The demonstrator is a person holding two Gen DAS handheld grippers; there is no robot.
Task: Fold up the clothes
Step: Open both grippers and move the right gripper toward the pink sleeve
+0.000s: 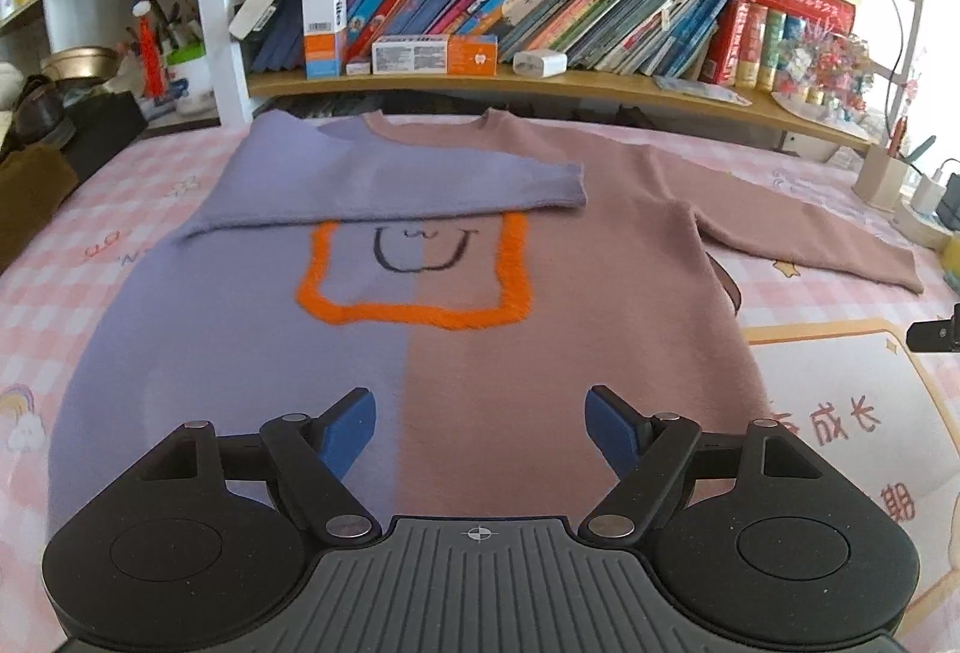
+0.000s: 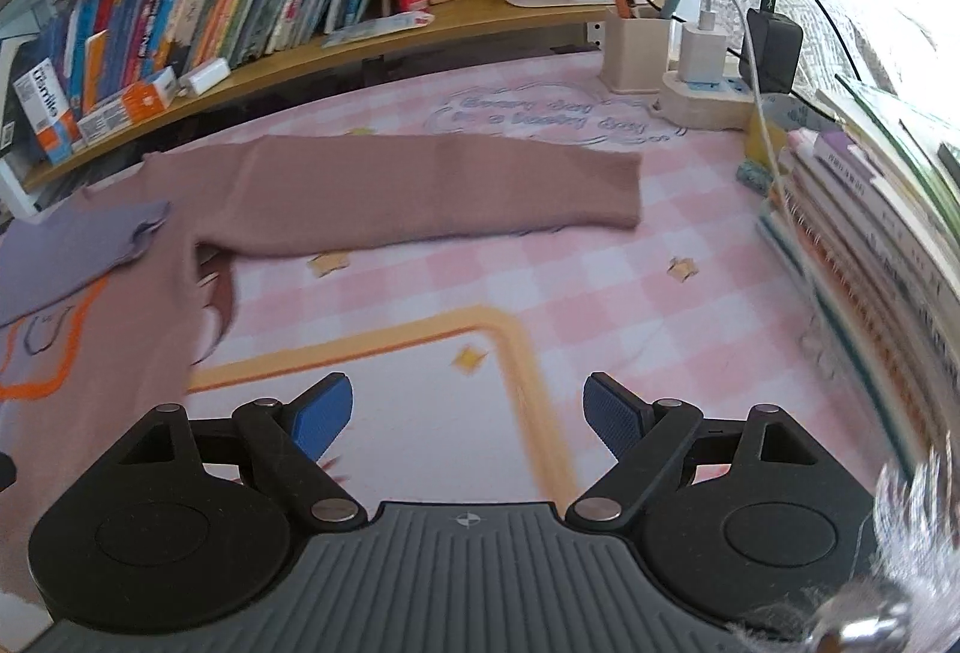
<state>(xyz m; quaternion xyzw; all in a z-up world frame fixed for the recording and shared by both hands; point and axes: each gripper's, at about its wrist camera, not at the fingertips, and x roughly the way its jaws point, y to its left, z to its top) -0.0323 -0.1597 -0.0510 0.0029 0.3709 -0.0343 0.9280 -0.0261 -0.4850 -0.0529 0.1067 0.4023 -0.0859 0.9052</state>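
The sweater (image 1: 420, 329) lies flat on the pink checked desk (image 1: 72, 293), filling the middle of my left wrist view, lavender on its left half and dusty pink on its right. Its lavender sleeve (image 1: 384, 185) is folded across the chest, just above the orange outline (image 1: 414, 314). The pink sleeve (image 2: 420, 191) stretches out across the centre of my right wrist view. My left tool (image 1: 480, 428) hovers over the hem, spread and empty; my right tool (image 2: 468, 416) is also spread and empty above the desk.

Soft knit on printed cloth.
Fuzzy matt sweater (image 1: 372, 353); smooth tablecloth (image 2: 420, 341); ribbed blue pads (image 2: 612, 416), matt black plastic.
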